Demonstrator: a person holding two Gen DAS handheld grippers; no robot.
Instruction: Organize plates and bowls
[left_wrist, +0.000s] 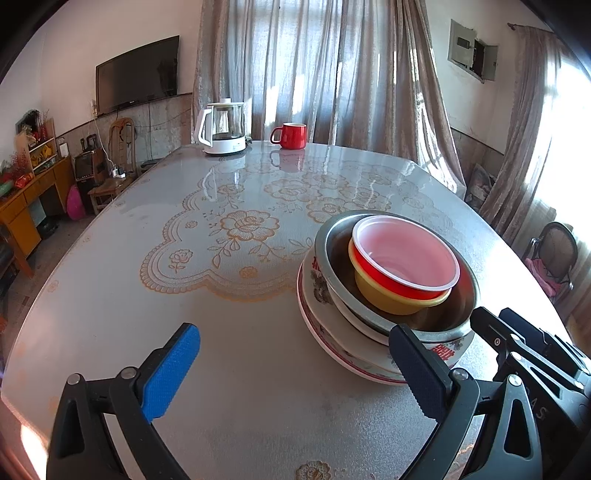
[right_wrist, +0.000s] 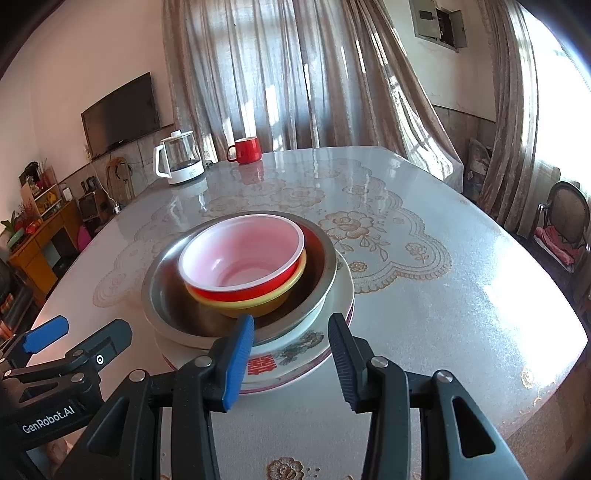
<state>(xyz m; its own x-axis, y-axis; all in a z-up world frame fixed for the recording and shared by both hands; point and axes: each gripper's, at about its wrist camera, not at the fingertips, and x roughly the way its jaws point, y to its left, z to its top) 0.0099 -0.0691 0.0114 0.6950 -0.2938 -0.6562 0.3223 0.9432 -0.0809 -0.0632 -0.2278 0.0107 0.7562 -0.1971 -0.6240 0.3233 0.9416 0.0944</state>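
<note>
Now we see the dishes gathered into one nested stack on the table (right_wrist: 424, 295). From the top down it reads: red bowl (right_wrist: 242, 254) with a pale pink inside, yellow bowl (right_wrist: 258, 299), steel bowl (right_wrist: 173, 291), then a flowered china bowl (right_wrist: 291, 350) on a plate (right_wrist: 295, 380). Our right gripper (right_wrist: 291, 360) points straight at the near side of this stack, low, at the level of the china bowl and plate; its jaws stand partly apart with nothing pressed between them, the blue pad (right_wrist: 238, 363) just in front of the china wall. Whether that pad touches the china we cannot tell. Our left gripper (left_wrist: 291, 376) has its jaws spread wide and empty; the stack (left_wrist: 391, 280) lies to its right, just beyond its dark right finger (left_wrist: 419, 373). We judge the right hand the better placed, being centred on the stack. The stack is round, so no axis governs the approach. The kettle (right_wrist: 177, 158) and red mug (right_wrist: 246, 149) stand well apart at the far edge.
</note>
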